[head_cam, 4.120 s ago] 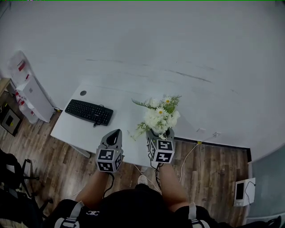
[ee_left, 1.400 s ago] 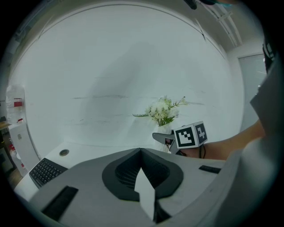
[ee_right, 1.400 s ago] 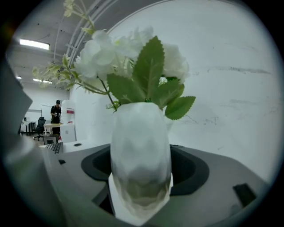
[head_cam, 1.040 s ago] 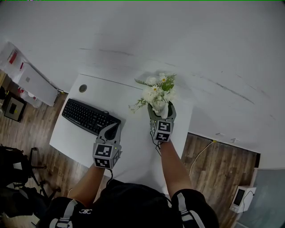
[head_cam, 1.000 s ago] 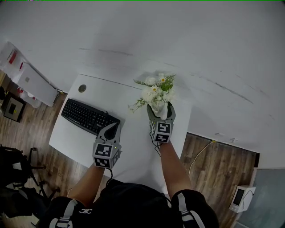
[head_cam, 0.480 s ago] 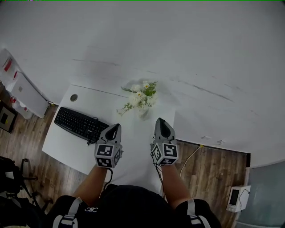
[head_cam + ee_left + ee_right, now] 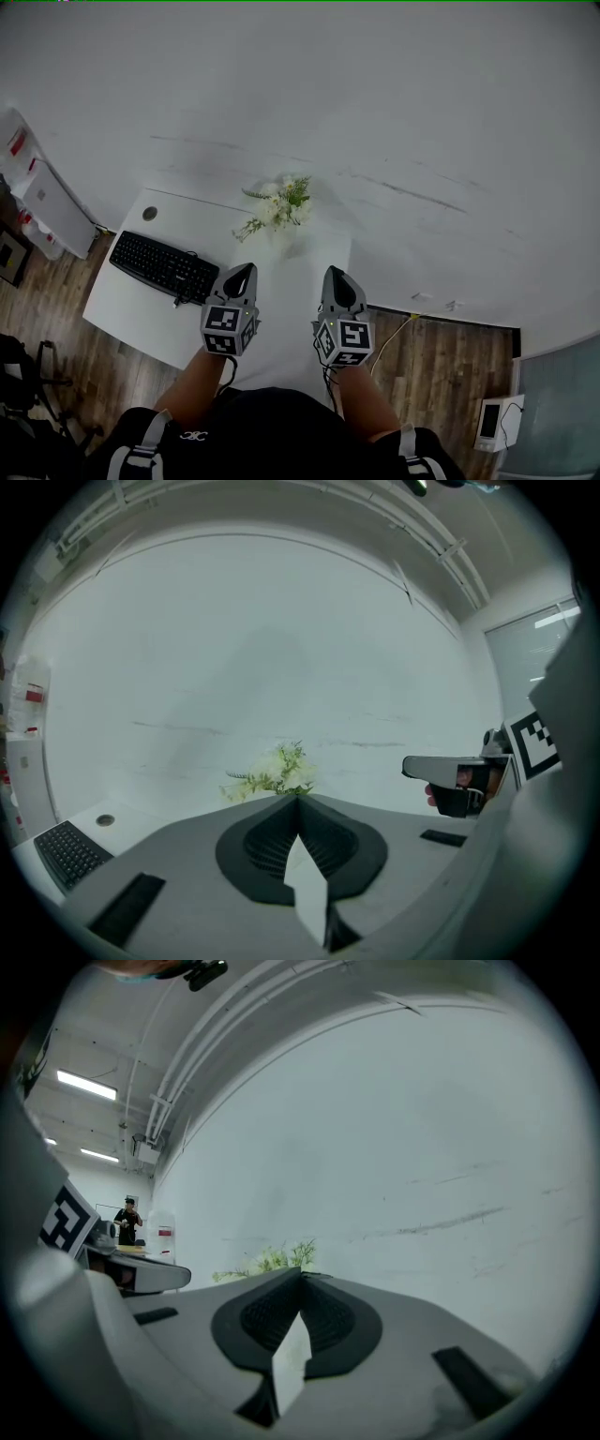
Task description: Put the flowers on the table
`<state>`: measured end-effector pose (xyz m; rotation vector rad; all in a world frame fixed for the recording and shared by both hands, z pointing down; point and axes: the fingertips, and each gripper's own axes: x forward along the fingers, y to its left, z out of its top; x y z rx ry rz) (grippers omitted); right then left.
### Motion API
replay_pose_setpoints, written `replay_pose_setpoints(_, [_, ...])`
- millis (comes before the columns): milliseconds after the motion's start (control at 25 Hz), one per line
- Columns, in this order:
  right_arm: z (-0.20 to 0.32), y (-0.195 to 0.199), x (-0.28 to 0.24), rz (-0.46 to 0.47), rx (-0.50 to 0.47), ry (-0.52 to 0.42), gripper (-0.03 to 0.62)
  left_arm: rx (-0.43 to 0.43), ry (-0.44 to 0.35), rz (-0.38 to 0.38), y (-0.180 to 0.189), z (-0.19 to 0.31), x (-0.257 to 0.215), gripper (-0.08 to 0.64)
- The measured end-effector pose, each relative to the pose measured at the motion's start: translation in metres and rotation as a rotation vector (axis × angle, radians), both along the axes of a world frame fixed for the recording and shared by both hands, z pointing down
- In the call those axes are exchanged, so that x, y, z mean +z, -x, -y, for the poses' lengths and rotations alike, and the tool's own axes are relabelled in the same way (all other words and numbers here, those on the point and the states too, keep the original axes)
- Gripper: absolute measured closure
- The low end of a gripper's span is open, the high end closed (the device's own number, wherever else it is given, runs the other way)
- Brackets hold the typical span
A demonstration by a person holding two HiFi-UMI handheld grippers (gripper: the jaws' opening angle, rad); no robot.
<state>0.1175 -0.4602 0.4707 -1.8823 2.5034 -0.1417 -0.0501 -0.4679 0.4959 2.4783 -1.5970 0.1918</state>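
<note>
Two closed, empty wedges, left gripper [image 7: 241,271] and right gripper [image 7: 336,275], face frilly white flowers [image 7: 275,207] on the smooth table [image 7: 141,302].

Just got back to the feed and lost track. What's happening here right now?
A person holds a gripper in each hand in front of a white table. The bunch of white flowers is on the table's far side by the wall, to the right of the black keyboard, and nothing touches it. The left gripper and right gripper are both shut and empty, held near the table's near edge, well apart from the flowers. The placing looks done.
</note>
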Motion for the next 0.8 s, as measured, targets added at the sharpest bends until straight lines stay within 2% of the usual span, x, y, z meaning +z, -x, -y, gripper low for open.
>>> replay_pose_setpoints(440, [-0.005, 0.002, 0.004, 0.014, 0.006, -0.004, 0.589, 0.003, -0.023, 0.030, -0.003, -0.011, -0.010, 0.560])
replay_pose_setpoints(800, [-0.008, 0.001, 0.008, 0.023, 0.000, 0.007, 0.589, -0.011, -0.018, 0.022, -0.003, -0.015, -0.012, 0.560])
